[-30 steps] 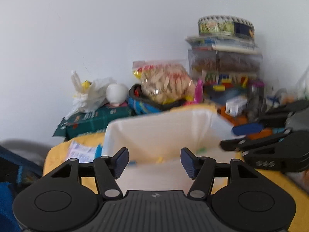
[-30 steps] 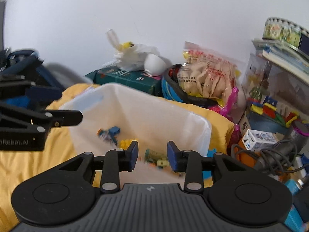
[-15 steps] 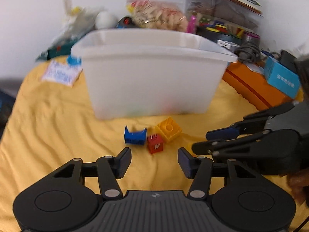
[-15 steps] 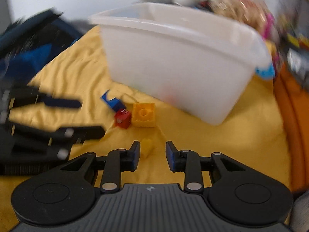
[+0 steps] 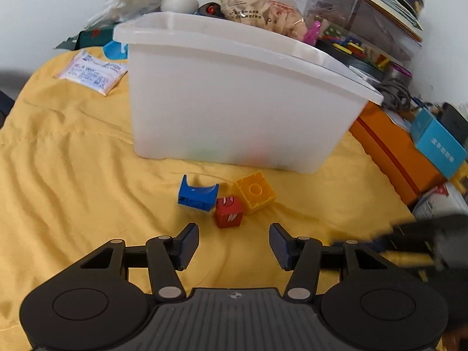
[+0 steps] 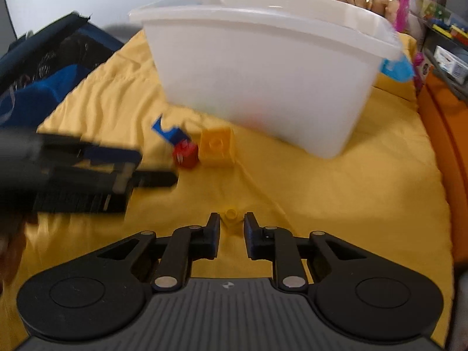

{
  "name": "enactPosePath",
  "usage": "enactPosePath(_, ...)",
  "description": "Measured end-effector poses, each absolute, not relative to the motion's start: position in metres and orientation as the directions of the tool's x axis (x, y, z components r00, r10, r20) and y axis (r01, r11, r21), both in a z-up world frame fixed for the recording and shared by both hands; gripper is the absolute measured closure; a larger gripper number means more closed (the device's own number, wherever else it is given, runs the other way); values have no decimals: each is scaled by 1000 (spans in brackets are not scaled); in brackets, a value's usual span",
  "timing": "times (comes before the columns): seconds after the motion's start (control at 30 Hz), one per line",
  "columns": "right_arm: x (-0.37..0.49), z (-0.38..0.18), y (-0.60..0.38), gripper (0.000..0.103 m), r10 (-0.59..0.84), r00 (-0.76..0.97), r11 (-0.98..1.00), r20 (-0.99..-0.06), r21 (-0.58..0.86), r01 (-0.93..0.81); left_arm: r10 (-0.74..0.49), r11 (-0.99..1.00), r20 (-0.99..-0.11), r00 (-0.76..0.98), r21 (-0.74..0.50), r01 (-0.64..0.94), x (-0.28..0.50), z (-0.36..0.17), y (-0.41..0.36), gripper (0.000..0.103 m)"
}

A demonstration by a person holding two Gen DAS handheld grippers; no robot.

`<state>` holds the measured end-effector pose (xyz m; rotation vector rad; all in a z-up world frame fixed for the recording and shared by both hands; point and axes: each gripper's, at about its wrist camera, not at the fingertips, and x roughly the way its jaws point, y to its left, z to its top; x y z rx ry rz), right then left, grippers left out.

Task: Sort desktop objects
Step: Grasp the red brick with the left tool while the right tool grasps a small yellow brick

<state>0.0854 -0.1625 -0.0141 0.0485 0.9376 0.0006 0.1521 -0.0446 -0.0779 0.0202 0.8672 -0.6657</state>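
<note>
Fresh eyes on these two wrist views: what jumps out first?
The big white bin on the yellow cloth dominates. In front of it lie a blue block, a red block and a yellow block in a tight cluster. The right gripper is closing around a small yellow piece; the left gripper stands open before the red block.

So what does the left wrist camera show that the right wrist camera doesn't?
Only the left wrist view shows the white packet on the cloth beyond the tub and the light blue box on the orange box.

Only the right wrist view shows the tiny yellow peg between the closing fingers of the right gripper, with small gaps visible either side, and the dark blue bag.

Both show the white tub, blue brick, red brick, yellow brick and yellow cloth.
</note>
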Motion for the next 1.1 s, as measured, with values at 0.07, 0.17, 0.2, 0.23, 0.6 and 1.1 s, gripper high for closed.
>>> enactPosePath(0.07,70,-14,-166,84,14,588,998,-809,45,39,-530,800,-717,454,-245,547,155,-82,-55,46)
enactPosePath(0.17,54,-13,-171,84,17,584,995,-812,69,67,-515,806,-734,443,-238,542,164,-92,-69,61)
enactPosePath(0.2,50,-13,-171,85,15,583,995,-813,69,71,-512,812,-735,445,-244,530,167,-94,-71,61)
enactPosePath(0.23,49,-13,-169,85,14,583,995,-812,68,72,-515,814,-728,454,-249,524,171,-95,-72,63)
enactPosePath(0.6,29,-8,-163,85,0,602,999,-798,28,36,-516,755,-763,389,-191,627,110,-83,-36,81)
enactPosePath(1.1,50,-22,-141,85,-35,577,998,-816,-63,-29,-504,755,-755,419,-150,639,49,-88,-18,80)
